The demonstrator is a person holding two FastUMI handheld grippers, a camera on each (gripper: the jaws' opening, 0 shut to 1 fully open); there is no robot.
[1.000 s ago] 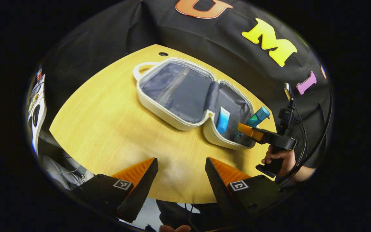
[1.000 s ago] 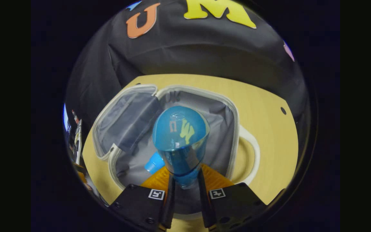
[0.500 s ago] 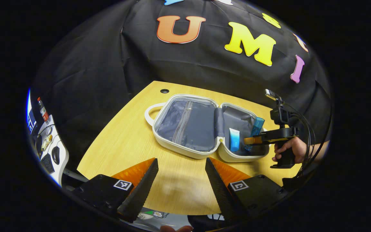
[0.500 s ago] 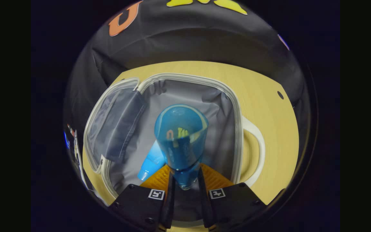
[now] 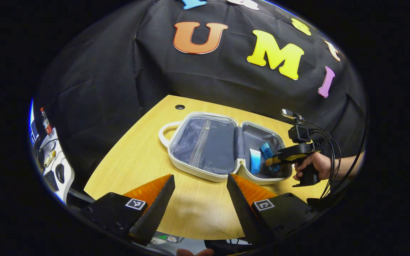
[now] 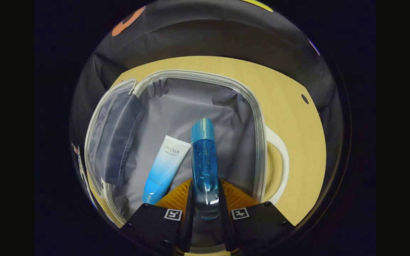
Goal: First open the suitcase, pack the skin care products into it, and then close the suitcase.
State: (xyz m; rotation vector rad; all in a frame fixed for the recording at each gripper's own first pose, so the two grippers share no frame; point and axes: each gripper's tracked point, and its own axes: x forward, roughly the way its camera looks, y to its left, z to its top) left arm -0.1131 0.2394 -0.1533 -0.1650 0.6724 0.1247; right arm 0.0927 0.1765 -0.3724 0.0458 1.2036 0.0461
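A white suitcase lies open on the wooden table, grey lining up. In the right gripper view its right half holds a blue-and-white tube. My right gripper is shut on a clear blue bottle, which now lies low over the lining beside the tube. In the left gripper view that bottle and the tube sit in the right half, with the right gripper and a hand there. My left gripper hangs open over the table's near edge, holding nothing.
The suitcase's handle sticks out to the right over bare table. A cable hole sits near the table's far edge. A desk with small items stands at the far left.
The right gripper has tipped the blue bottle down from pointing at the camera to lying flat in the suitcase's right half. The left gripper has drawn back slightly.
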